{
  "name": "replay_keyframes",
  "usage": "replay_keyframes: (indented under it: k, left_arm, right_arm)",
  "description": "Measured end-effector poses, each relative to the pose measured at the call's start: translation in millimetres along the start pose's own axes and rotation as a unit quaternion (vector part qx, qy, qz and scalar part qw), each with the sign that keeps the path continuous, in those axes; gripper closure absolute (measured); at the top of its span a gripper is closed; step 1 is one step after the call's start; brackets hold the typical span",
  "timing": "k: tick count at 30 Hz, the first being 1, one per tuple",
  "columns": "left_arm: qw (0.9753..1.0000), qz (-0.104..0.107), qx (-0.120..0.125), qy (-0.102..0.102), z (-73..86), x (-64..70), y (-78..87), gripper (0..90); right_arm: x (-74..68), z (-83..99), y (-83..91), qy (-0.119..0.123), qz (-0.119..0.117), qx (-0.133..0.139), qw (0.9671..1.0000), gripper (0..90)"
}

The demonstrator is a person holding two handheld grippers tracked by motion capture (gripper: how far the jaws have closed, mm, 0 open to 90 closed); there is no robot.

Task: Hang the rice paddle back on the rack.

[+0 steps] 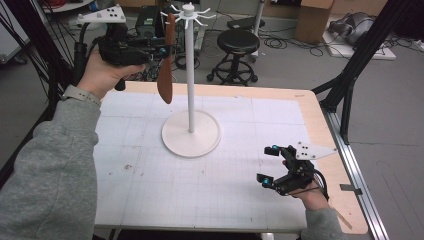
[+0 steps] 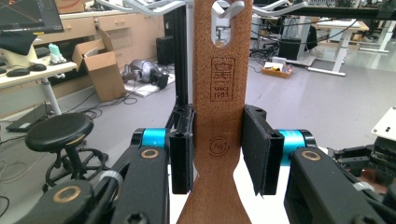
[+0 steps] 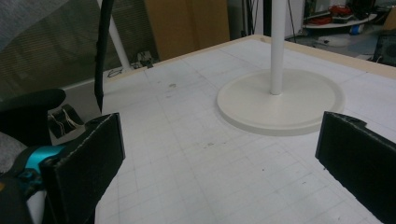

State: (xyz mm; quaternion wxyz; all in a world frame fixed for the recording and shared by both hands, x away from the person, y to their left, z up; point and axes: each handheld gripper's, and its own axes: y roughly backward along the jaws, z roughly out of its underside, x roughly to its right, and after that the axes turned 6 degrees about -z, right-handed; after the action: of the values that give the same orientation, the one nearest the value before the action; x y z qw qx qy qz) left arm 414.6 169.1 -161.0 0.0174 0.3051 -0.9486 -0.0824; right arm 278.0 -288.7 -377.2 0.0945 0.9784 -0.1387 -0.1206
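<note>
The left gripper [image 2: 218, 156] grasps the wooden spatula [image 1: 166, 75] hanging on the white stand [image 1: 190, 70]; its blade end is cut off in the left gripper view. The right gripper [image 1: 270, 165] rests released near the table's [image 1: 210, 200] right edge.

matt brown wooden spatula [image 2: 219, 116], smooth white plastic stand [image 1: 190, 131], matt black rubbery gripper pads [image 2: 261, 154]

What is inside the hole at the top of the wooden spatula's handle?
A white hook of the stand passes through the spatula hole; the hook's tip behind the wood is hidden.
</note>
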Motion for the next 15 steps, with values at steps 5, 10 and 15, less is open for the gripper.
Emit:
replay_keyframes:
  k: [5,10,15]
  left_arm:
    - [1.0,0.005,-0.003,0.003,1.9,0.0,-3.7,65.4]
    - [0.9999,0.012,0.0,0.002,2.3,2.0,-5.3,65.3]
    - [0.9991,0.029,0.029,0.004,4.8,2.0,-2.8,56.6]
  right_arm:
    - [-0.7,0.1,0.7,-0.002,0.001,-0.003,1.0,0.1]
    - [-0.5,0.3,1.6,-0.002,0.002,-0.001,1.0,0.1]
    - [-1.2,0.0,1.3,0.002,0.002,0.0,1.0,0.2]
